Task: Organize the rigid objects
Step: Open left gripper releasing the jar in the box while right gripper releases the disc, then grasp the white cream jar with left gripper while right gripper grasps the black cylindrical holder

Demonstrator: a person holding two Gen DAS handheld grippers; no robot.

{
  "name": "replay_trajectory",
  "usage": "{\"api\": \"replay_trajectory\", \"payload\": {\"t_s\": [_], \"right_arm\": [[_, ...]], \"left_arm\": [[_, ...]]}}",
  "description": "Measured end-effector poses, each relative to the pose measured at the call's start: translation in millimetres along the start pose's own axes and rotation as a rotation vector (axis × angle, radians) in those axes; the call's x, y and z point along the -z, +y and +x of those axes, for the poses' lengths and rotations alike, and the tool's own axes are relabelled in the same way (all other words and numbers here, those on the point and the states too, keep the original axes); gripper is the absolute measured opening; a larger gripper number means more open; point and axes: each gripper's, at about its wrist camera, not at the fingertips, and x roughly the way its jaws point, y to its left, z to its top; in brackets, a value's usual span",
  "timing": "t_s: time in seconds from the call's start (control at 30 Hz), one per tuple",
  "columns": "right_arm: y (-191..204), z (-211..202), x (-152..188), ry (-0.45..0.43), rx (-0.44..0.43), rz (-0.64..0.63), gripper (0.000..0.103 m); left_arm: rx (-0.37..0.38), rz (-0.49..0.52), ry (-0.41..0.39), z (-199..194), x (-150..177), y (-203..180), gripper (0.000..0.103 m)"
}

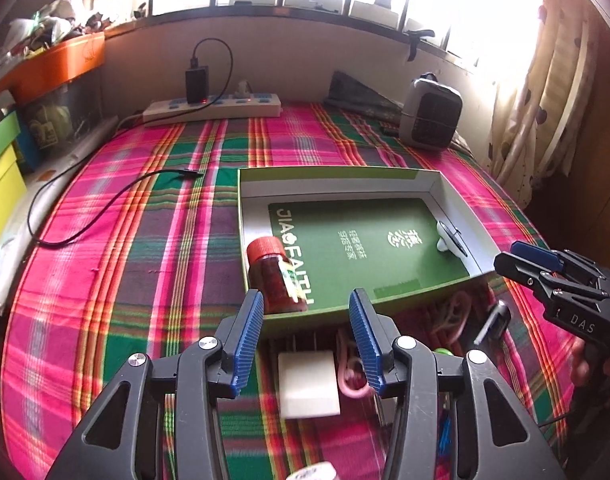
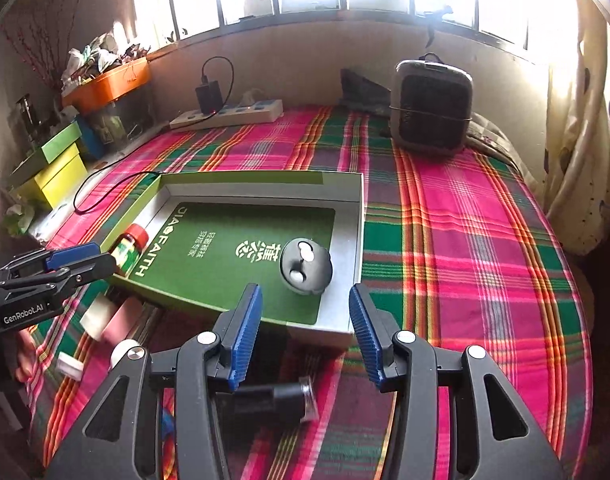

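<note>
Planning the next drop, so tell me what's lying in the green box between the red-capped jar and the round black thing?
Nothing: only the bare green printed liner lies between the red-capped jar and the round black thing, clearest in the right wrist view.

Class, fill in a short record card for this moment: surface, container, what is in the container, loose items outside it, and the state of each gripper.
surface: plaid cloth
container: green box lid, open side up
in container: red-capped jar lying at one end; black round object at the other
outside container: white block, black cylinder
left gripper: open, nothing between the pads
right gripper: open, nothing between the pads
</note>
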Motion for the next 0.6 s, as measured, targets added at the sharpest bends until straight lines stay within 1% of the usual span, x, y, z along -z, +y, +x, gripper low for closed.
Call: {"api": "replay_trajectory", "payload": {"t_s": [0.1, 0.17, 0.33, 0.6], "right_arm": [[0.2, -5.6, 3.6, -0.011, 0.001, 0.001, 0.047], [-0.2, -9.2, 5.2, -0.020, -0.002, 0.010, 0.047], [1.1, -16.5, 13.7, -0.024, -0.003, 0.010, 0.047], [3.6, -23.0, 28.3, -0.020, -0.002, 0.028, 0.047]], "left_arm": [[-0.001, -0.011, -0.001, -4.0, 1.5, 0.6, 0.045], [0.014, -0.013, -0.012, -9.2, 3.1, 0.2, 0.045], [0.011, -0.008, -0.036, -22.2, 10.2, -0.5, 0.045], [0.001, -0.028, -0.023, -30.2, 30.0, 8.5, 0.045]]}}
